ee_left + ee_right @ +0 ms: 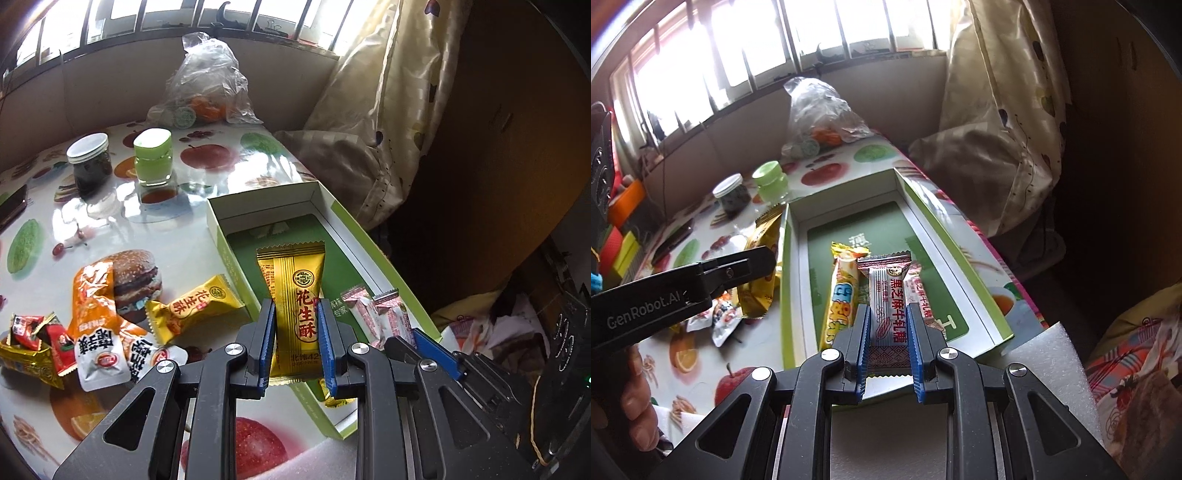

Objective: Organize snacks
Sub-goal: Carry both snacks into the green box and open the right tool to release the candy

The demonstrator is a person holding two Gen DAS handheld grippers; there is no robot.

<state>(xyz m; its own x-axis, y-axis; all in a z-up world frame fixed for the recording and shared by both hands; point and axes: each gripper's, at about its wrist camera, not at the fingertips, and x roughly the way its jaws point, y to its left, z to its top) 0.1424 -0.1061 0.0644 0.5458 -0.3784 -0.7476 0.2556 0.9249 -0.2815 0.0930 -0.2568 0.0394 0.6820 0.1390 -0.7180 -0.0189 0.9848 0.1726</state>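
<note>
My left gripper (296, 304) is shut on a gold peanut-crisp packet (291, 273), held upright over the open green-and-white box (221, 229). My right gripper (888, 314) is shut on a white-and-pink nougat packet (886, 288) over the same box (923, 221). A yellow packet (842, 291) and another pink packet (920, 291) lie on the box floor. Loose on the table left of the box are a second gold packet (192, 306), orange-and-white packets (96, 314) and small red packets (29, 328). The right gripper's blue finger (432, 343) shows at the box's right wall.
A dark jar with a white lid (90, 162) and a green jar (153, 157) stand behind the box. A plastic bag of oranges (207, 85) sits at the table's far end under the window. A curtain (388, 110) hangs right of the table edge. White foam (1052, 369) lies near me.
</note>
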